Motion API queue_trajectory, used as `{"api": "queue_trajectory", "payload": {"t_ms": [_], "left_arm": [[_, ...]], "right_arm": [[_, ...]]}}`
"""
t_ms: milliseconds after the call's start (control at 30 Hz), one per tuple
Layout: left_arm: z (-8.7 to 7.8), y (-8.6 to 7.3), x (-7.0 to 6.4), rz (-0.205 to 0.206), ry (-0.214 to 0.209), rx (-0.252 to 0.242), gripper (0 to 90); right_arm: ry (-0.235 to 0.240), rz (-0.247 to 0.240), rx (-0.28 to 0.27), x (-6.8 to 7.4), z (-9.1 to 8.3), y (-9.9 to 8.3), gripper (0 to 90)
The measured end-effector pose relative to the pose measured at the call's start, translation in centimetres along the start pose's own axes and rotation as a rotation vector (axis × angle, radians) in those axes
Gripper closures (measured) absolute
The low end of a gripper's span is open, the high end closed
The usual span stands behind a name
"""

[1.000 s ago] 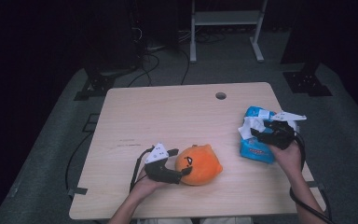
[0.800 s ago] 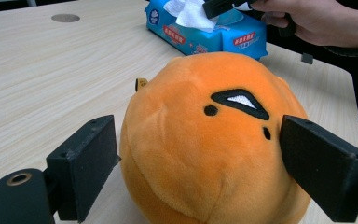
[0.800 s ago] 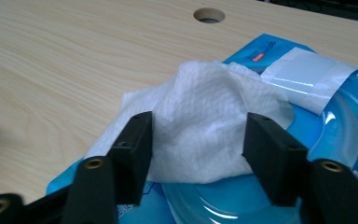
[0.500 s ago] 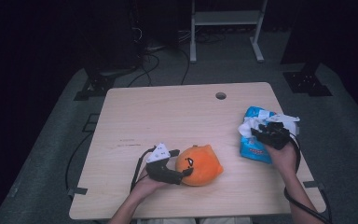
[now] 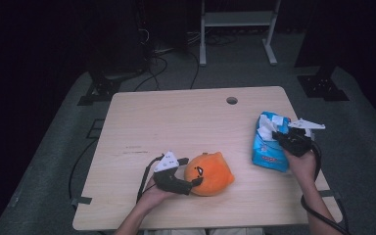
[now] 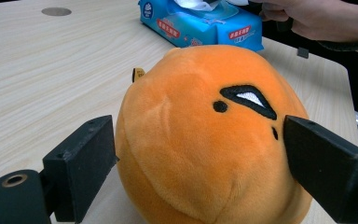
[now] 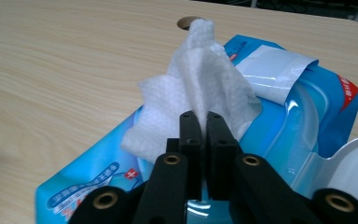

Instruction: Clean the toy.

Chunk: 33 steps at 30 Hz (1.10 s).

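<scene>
A round orange plush toy (image 5: 209, 172) with a stitched black eye lies near the table's front edge. My left gripper (image 5: 194, 183) holds it, one jaw pressed on each side of the plush (image 6: 205, 140). At the right lies a blue pack of wet wipes (image 5: 269, 149) with its flap peeled open. A white wipe (image 7: 200, 79) sticks up out of the opening. My right gripper (image 7: 199, 119) has its jaws together at the base of that wipe, above the pack (image 7: 307, 116). In the high view the right gripper (image 5: 280, 137) sits over the pack's near end.
The light wooden table (image 5: 176, 122) has a round cable hole (image 5: 231, 100) near its far edge. Dark floor, cables and a white stand lie beyond the table. The right hand (image 6: 317, 18) shows behind the pack (image 6: 200, 23) in the left gripper view.
The right gripper has shifted slightly over the pack. The left gripper and the plush stay almost in place.
</scene>
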State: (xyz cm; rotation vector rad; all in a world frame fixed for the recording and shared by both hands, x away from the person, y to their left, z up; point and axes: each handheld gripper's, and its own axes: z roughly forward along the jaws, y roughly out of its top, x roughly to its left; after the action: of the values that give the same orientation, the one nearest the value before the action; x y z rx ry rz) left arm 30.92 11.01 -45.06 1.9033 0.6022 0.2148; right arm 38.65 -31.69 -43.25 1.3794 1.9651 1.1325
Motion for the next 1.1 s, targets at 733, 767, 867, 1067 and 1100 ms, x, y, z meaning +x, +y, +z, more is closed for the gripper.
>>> {"api": "queue_trajectory", "payload": {"t_ms": [733,767,867,1067,1100], "left_arm": [[0.3,-0.4,-0.2,-0.018,-0.014,0.006,9.9],[0.3,-0.4,-0.2,-0.016,-0.014,0.007,9.9],[0.4,-0.3,-0.2,-0.012,-0.014,0.008,9.8],[0.4,-0.4,-0.3,-0.012,-0.014,0.011,9.7],[0.4,-0.4,-0.3,-0.007,-0.015,0.014,9.7]], "right_arm": [[0.337,-0.076,-0.154,5.5,-9.0,-1.5,87.1],[0.358,-0.102,-0.159,6.4,-9.5,-1.5,87.1],[0.420,-0.170,-0.175,9.2,-10.9,-1.5,87.1],[0.587,-0.196,-0.188,13.0,-13.0,-1.5,87.1],[0.587,-0.196,-0.188,13.0,-13.0,-1.5,87.1]]}}
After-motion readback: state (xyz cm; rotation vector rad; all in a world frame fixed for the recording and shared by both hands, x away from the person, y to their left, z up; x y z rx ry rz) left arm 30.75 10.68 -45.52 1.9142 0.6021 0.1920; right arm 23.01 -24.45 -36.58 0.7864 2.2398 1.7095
